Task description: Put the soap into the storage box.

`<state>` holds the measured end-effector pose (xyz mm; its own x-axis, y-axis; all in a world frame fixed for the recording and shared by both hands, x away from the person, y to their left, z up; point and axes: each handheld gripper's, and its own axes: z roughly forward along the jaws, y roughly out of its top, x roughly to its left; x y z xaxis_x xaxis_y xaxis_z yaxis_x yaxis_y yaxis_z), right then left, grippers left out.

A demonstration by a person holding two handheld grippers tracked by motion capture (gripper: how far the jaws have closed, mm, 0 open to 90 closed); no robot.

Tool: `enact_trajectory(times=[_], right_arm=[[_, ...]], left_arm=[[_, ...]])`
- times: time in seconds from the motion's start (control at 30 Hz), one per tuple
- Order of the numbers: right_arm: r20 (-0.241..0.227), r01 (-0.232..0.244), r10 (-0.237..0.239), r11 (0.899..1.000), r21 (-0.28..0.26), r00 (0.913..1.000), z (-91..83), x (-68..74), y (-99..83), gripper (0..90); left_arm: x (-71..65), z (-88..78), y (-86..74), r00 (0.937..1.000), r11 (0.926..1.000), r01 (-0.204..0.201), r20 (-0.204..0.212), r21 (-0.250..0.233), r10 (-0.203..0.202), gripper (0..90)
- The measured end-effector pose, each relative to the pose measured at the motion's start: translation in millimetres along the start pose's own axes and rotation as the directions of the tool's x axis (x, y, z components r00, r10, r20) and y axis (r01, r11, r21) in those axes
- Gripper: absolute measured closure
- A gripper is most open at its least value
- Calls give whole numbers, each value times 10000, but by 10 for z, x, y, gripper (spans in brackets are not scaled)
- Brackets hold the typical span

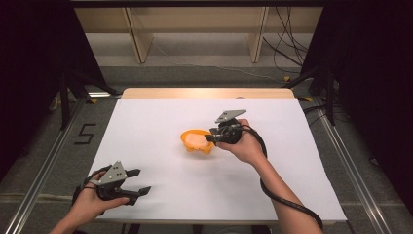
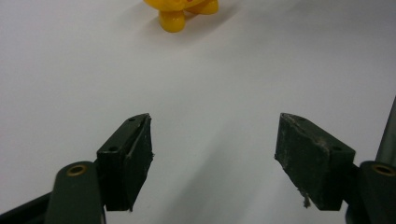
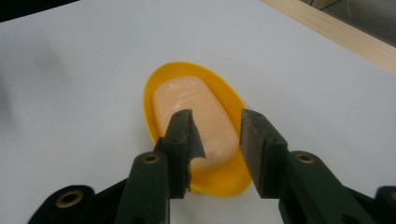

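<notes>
A yellow oval soap dish (image 1: 186, 142) on small feet stands near the middle of the white table, and a peach bar of soap (image 1: 197, 139) lies in it. From the right gripper view the soap (image 3: 187, 102) lies flat inside the dish (image 3: 148, 95). My right gripper (image 1: 208, 138) hovers at the dish's right end; its jaws (image 3: 215, 114) stand narrowly apart just above the soap, and nothing is pinched between them. My left gripper (image 1: 141, 181) rests near the front left of the table, wide open (image 2: 215, 121) and empty, pointing toward the dish (image 2: 173, 18).
A white sheet (image 1: 146, 126) covers the table, with a strip of wooden edge (image 1: 204, 92) at the far side. Black cables trail from both grippers. Metal rails and dark curtains flank the table, and wooden frames stand behind it.
</notes>
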<state>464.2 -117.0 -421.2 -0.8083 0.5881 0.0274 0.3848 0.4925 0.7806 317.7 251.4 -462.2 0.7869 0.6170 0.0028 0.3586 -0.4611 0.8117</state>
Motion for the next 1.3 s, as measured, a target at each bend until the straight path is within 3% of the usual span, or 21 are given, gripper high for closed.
enact_trajectory(times=[0.07, 0.1, 0.13, 0.3, 0.37, 0.4, 0.5, 0.53, 0.57, 0.77, 0.87, 0.97, 1.07, 1.17, 1.2, 1.23, 1.3], right_arm=[[76, -14, 13, 9999, 113, 10000, -55, 4, -18, 667], [79, 13, -13, 10000, 87, 10000, -98, 7, -42, 675], [279, -142, 137, 9998, 159, 9995, -205, 18, -99, 685], [635, -433, 419, 9988, 212, 9971, -397, 29, -245, 709], [707, -620, 592, 9973, 387, 9957, -523, 18, -341, 729], [845, -545, 533, 9984, 123, 9950, -540, 13, -387, 731], [964, -594, 556, 9976, 368, 9938, -631, 5, -460, 736], [1079, -699, 656, 9969, 360, 9920, -698, 4, -540, 737], [1173, -767, 722, 9965, 345, 9905, -734, 8, -581, 738], [1342, -1208, 1141, 9918, 427, 9844, -928, 4, -808, 734], [1543, -1413, 1358, 9897, 249, 9786, -977, 14, -898, 731], [1609, -1352, 1284, 9903, 317, 9786, -1007, 5, -955, 724], [1703, -1561, 1479, 9871, 358, 9742, -1046, 26, -1050, 713], [1847, -1608, 1533, 9866, 264, 9708, -1070, 32, -1113, 699], [1959, -1879, 1823, 9821, 101, 9635, -1074, 56, -1134, 696], [1930, -1502, 1457, 9886, 85, 9703, -1084, 21, -1157, 693], [2027, -1705, 1656, 9853, 69, 9651, -1099, 29, -1177, 688]], left_arm=[[-1, 1, 0, 10000, 10000, -4, 2, 5, 4, 272], [-20, 8, -4, 9996, 9996, 269, 37, -48, -269, 272], [-17, 7, -3, 9997, 9997, 230, 7, 20, -230, 272], [-22, 10, -5, 9995, 9995, 326, 5, -52, -326, 272], [-5, 9, -2, 10000, 9999, 85, -5, -55, -85, 272], [-15, 14, -9, 9993, 9994, 354, 83, -2, -354, 272], [-17, 18, -11, 9992, 9993, 375, 100, 10, -375, 272], [-13, 24, -9, 9998, 9997, 212, 43, -106, -211, 272], [-27, 27, -14, 9988, 9988, 479, 52, -104, -479, 272], [-16, 28, -16, 9992, 9992, 402, 69, 46, -402, 272], [-12, 34, -12, 9997, 9997, 230, 74, -27, -230, 272], [-10, 36, -15, 9998, 9998, 174, -15, 5, -174, 272], [-22, 50, -23, 9989, 9989, 460, -45, -69, -460, 272], [-22, 41, -22, 9988, 9988, 481, 5, -41, -481, 272], [-24, 43, -25, 9988, 9988, 482, -38, -75, -482, 272], [-26, 56, -28, 9984, 9982, 572, 18, -197, -572, 272], [-23, 48, -29, 9987, 9986, 502, -23, -135, -502, 272]])
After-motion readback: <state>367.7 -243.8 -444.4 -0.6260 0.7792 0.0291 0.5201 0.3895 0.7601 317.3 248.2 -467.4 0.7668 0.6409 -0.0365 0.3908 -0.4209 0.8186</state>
